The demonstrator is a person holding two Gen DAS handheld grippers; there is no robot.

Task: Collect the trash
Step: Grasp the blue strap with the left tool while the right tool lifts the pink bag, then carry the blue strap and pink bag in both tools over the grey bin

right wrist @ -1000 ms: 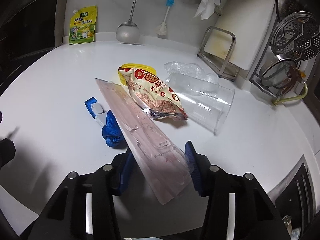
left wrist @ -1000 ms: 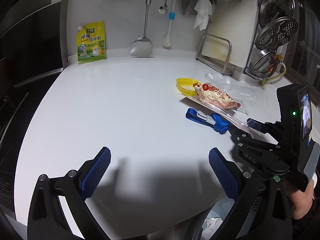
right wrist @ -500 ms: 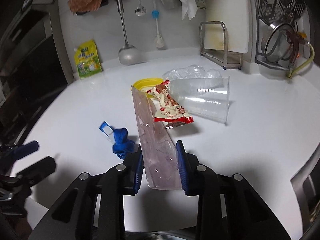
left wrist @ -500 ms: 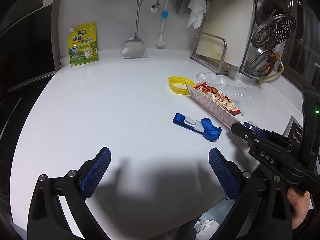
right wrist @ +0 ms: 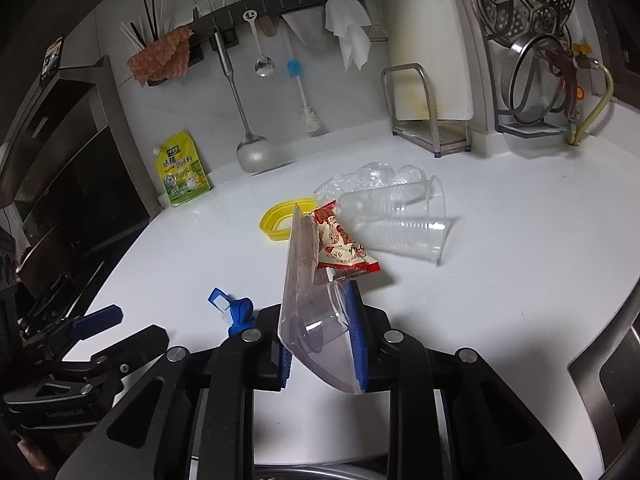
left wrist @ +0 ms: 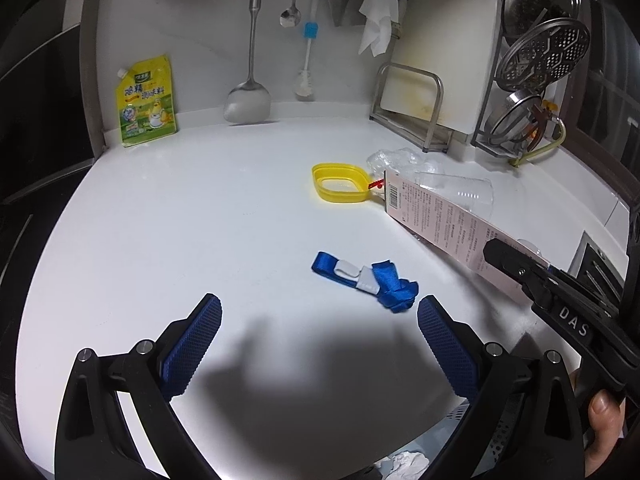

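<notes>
My right gripper (right wrist: 320, 336) is closing on a long clear blister pack with a pink card back (right wrist: 308, 280); its blue pads press on the near end. The pack is tilted on edge above the white counter (right wrist: 500, 280). In the left wrist view the pack (left wrist: 432, 216) slants up out of the right gripper (left wrist: 496, 248). A red-and-cream snack wrapper (right wrist: 340, 248) lies beside the pack, next to two clear cups (right wrist: 404, 220) and a yellow lid ring (left wrist: 340, 184). A blue strap (left wrist: 368, 280) lies just ahead of my open, empty left gripper (left wrist: 320, 312).
Crumpled clear film (right wrist: 368, 176) sits behind the cups. A yellow seasoning pouch (left wrist: 146, 100), a hanging ladle (left wrist: 248, 100), a cutting board rack (left wrist: 412, 108) and a steamer rack (left wrist: 536, 60) line the back. A bin with white trash (left wrist: 404, 460) shows below the counter's front edge.
The right gripper has narrowed onto the blister pack, lifted it off the counter and rolled it on edge. The snack wrapper now lies beside it. The left gripper has shifted slightly, still open.
</notes>
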